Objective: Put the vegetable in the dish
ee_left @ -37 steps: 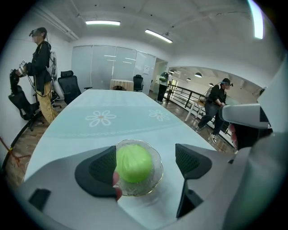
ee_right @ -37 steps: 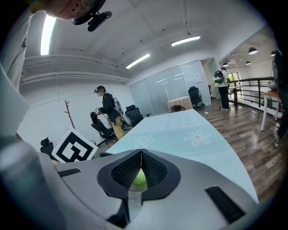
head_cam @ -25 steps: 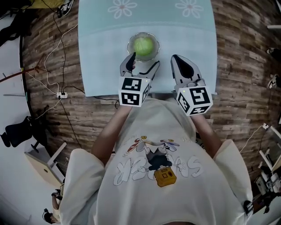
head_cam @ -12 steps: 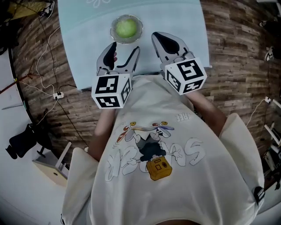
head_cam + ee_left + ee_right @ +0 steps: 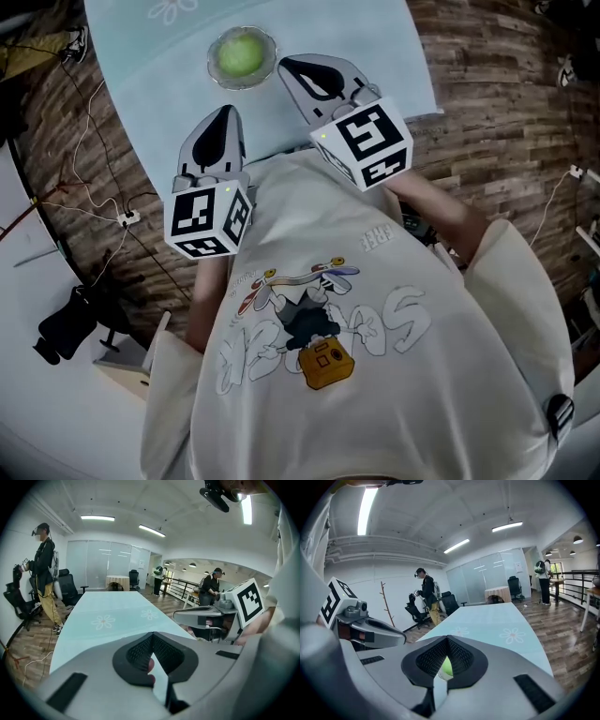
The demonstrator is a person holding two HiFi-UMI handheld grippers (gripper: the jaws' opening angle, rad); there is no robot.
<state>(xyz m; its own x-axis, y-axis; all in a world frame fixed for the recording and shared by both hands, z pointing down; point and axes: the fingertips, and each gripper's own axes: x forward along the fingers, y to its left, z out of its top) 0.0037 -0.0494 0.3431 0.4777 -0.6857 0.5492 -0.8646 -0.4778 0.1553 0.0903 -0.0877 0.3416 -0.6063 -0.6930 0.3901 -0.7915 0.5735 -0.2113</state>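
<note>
Round smooth green vegetable [image 5: 240, 53] sits inside a shallow clear glass dish [image 5: 217, 73], at the near end of the table [image 5: 375, 47]. The table top is a pale blue matte cloth with white daisy prints [image 5: 173, 9].

Left claw [image 5: 225, 117] is grey moulded plastic with black ribbed pads, pressed together with nothing between them. It sits over the table's near edge, just short of the dish and to the dish's left, not touching it. Right claw [image 5: 287, 65] has the same build and is also pressed together, empty, with its tip just beside the dish's right rim. In the right gripper view the green vegetable shows through the small gap under the closed pads, beyond them, not gripped.

Each claw carries a white cube with black square markers: left cube [image 5: 208, 217], right cube [image 5: 364, 142].

The person wears a cream T-shirt [image 5: 450, 375] with a cartoon print and an orange camera graphic [image 5: 323, 364]. A small word on it looks like "FREE" [image 5: 378, 235]; the big outlined letters are not readable from this angle.

The floor [image 5: 497, 84] is brown wood plank, with cables [image 5: 94, 131] trailing on it left of the table.
</note>
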